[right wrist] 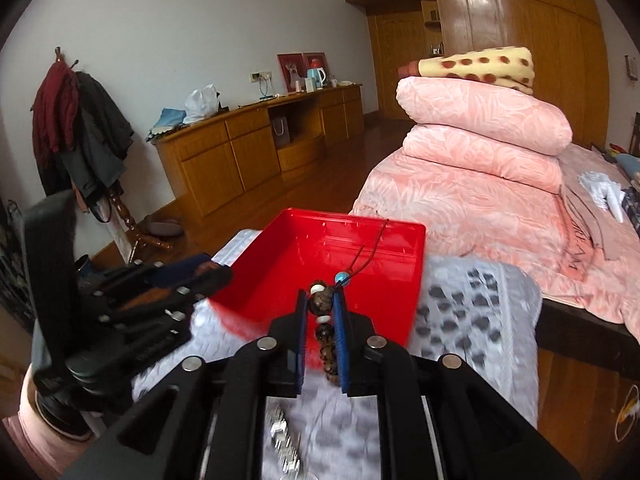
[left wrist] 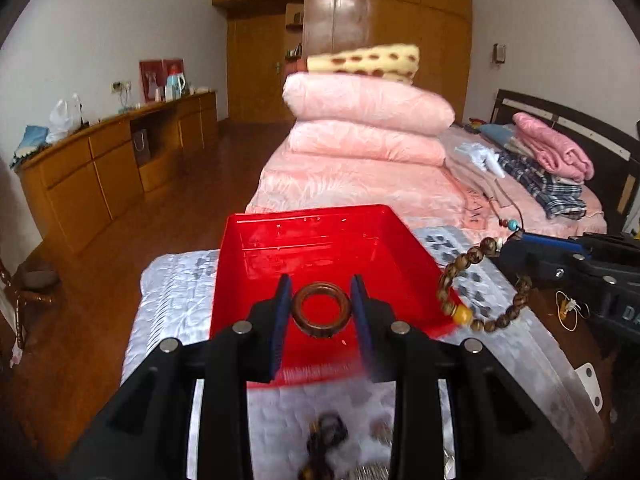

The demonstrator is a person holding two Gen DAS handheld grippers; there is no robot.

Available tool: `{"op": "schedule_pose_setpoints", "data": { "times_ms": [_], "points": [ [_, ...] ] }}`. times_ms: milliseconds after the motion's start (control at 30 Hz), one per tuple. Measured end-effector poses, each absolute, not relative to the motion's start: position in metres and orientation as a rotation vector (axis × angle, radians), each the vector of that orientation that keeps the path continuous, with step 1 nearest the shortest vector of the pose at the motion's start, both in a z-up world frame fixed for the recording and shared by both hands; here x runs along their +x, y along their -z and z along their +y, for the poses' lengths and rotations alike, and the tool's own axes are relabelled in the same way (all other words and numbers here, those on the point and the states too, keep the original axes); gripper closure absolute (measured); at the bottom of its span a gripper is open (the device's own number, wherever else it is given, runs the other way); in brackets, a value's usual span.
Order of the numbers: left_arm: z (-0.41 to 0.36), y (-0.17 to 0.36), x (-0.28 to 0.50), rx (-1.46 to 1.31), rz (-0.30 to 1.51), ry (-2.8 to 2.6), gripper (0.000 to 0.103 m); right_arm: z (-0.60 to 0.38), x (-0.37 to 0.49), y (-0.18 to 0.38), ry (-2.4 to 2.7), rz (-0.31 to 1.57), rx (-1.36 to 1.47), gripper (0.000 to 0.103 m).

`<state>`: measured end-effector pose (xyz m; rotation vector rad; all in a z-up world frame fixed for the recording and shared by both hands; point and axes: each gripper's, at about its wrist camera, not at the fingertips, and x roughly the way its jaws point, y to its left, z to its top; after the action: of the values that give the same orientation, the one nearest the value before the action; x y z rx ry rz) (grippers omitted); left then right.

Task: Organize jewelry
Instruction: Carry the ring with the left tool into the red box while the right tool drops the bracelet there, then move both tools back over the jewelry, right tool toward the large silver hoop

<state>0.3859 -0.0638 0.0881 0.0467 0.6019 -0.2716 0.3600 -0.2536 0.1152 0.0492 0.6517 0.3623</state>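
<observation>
Over the near edge of the red tray [left wrist: 320,240], the left claw [left wrist: 321,312] hangs with its jaws part open and clamped on a brown wooden ring [left wrist: 321,310], a blue pad touching each side of it. The ring sits upright between the pads, its hole facing the camera, right above the tray floor. And that tray looks bare inside in both views: red walls, red floor, no jewelry lying in it.

To the right edge of the tray comes the right claw [right wrist: 321,316], jaws squeezed nearly together on a beaded bracelet [left wrist: 484,288]. In the left wrist view the brown beads dangle in a loop below the claw tip, one amber bead lowest on the left, hanging just beside the tray's right wall. In the right wrist view a white bead, a turquoise bead and a thin dark cord rise above the pinch.

The tray rests on a silvery patterned cloth [right wrist: 460,320] spread over the tabletop [left wrist: 560,304], near its far edge. On the cloth at the near edge, below the claws, lies a silver link piece [right wrist: 285,444], and the left wrist view shows a dark, blurred cluster of beads [left wrist: 326,440] there too. Beyond the far edge stands a bed [right wrist: 460,200] stacked with pink quilts.
</observation>
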Motion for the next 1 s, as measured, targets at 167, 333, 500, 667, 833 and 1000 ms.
{"op": "schedule_pose_setpoints", "data": {
  "times_ms": [167, 333, 500, 667, 833, 1000],
  "points": [
    [-0.066, -0.06, 0.432, 0.038, 0.668, 0.241, 0.074, -0.249, 0.408, -0.088, -0.377, 0.713, 0.093, 0.09],
    [-0.063, -0.044, 0.449, 0.045, 0.703, 0.229, 0.054, -0.25, 0.434, -0.066, -0.352, 0.762, 0.098, 0.089],
    [-0.055, -0.05, 0.437, 0.05, 0.668, 0.23, 0.035, -0.258, 0.429, -0.065, -0.297, 0.734, 0.078, 0.057],
    [-0.039, -0.071, 0.407, 0.042, 0.59, 0.204, 0.014, -0.265, 0.395, -0.075, -0.235, 0.671, 0.032, 0.024],
    [-0.018, -0.085, 0.357, 0.061, 0.525, 0.174, 0.008, -0.267, 0.345, -0.076, -0.189, 0.638, -0.031, 0.012],
    [-0.004, -0.085, 0.315, 0.073, 0.505, 0.138, 0.006, -0.267, 0.304, -0.065, -0.134, 0.661, -0.036, 0.009]
  ]
}}
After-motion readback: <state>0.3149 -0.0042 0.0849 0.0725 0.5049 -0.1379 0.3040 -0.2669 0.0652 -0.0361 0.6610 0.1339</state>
